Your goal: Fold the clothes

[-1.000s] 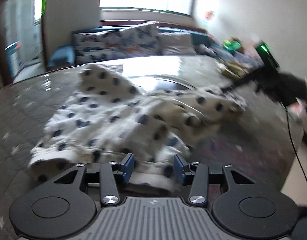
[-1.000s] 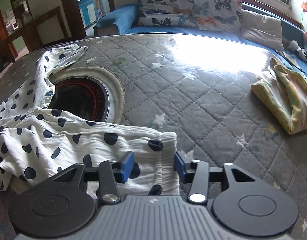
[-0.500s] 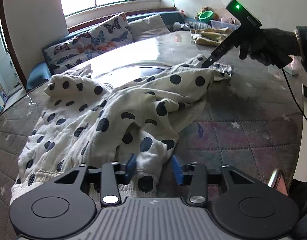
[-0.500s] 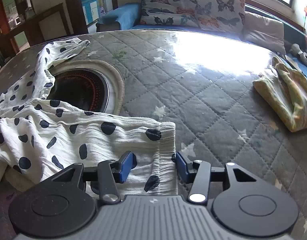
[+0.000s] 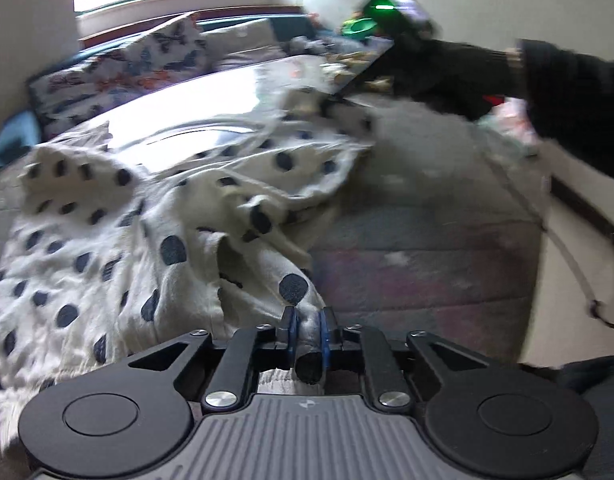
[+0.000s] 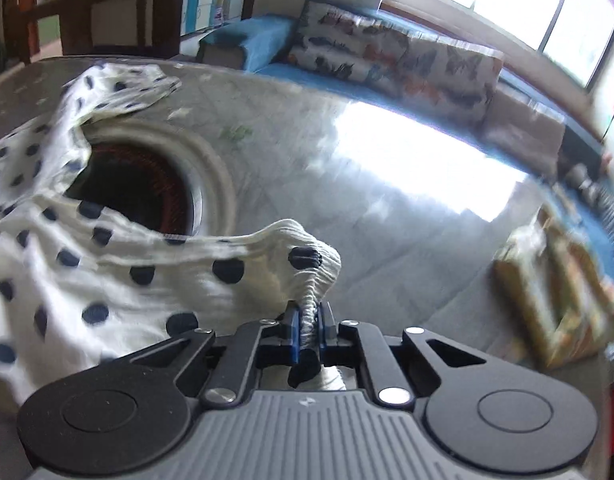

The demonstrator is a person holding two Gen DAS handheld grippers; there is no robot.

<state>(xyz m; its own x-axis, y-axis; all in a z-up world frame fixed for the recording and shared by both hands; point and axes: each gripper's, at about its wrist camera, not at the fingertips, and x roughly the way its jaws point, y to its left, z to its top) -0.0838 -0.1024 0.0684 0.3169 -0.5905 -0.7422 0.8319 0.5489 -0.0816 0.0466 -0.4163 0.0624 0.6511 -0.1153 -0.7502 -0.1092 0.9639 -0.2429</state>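
1. The left gripper is clamped on a bunched edge of the spotted garment, probably to anchor one end so the cloth can be drawn flat.
2. The right gripper pinches a ribbed cuff of the same garment, lifted slightly off the quilted table; holding two ends suits spreading or folding.
3. The garment lies rumpled across the table, partly covering a round recess.
4. Farther off, a yellow cloth sits apart, by the sofa.

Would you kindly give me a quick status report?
Left gripper and right gripper both shut on polka-dot garment. Garment crumpled, unfolded. Nothing obstructing.
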